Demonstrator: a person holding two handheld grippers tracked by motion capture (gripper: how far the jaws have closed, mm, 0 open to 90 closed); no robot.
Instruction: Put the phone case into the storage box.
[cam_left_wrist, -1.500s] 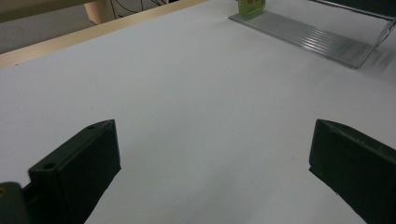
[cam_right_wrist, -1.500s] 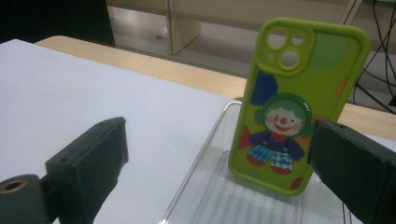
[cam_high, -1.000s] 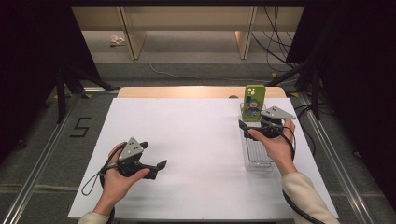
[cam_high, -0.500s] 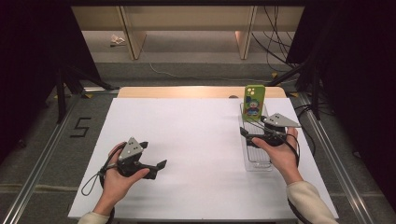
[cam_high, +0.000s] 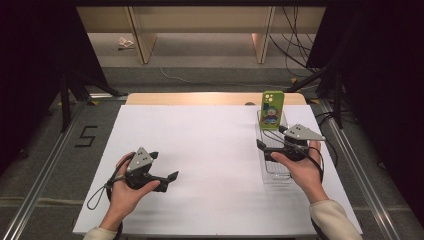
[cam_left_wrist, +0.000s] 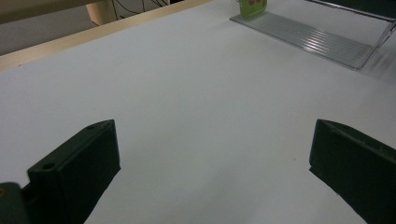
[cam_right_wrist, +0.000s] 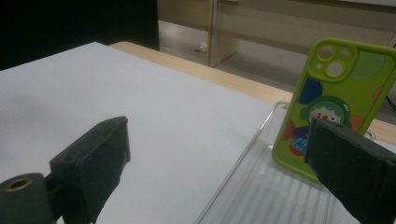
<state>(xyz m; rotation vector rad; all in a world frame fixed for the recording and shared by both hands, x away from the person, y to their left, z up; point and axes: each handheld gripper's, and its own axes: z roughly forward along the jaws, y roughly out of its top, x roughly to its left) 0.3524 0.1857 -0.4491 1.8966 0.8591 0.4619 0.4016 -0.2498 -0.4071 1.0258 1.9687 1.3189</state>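
Resting low on the white table (cam_high: 210, 150), the left gripper (cam_high: 162, 172) sits in the person's left hand (cam_high: 122, 192), a cable looping off behind the wrist. Jaws spread wide, nothing between them; the left gripper view shows bare white surface in the gap. Well beyond the jaws and off to their right lies the clear ribbed tray (cam_left_wrist: 317, 39), with the bottom edge of the green phone case (cam_left_wrist: 252, 7) at its far end.

Right gripper (cam_high: 265, 147), held in the right hand (cam_high: 300, 167), sits over the tray (cam_high: 277, 175), grey three-cornered plate on top. Jaws spread apart, gripping nothing. In the right gripper view the phone case (cam_right_wrist: 343, 100) stands upright on the tray (cam_right_wrist: 275, 191), just ahead of the right-side jaw, which covers its lower corner. Cannot tell whether that jaw touches the case. Left-side jaw is over bare table, well apart from the case.

Case details: lime green, camera cutouts at top, cartoon figure printed on the back, which faces the jaws. It stands at the tray's end farthest from the person.

Beyond the jaws, a pale wooden table edge (cam_right_wrist: 219, 77), then floor and shelf legs.
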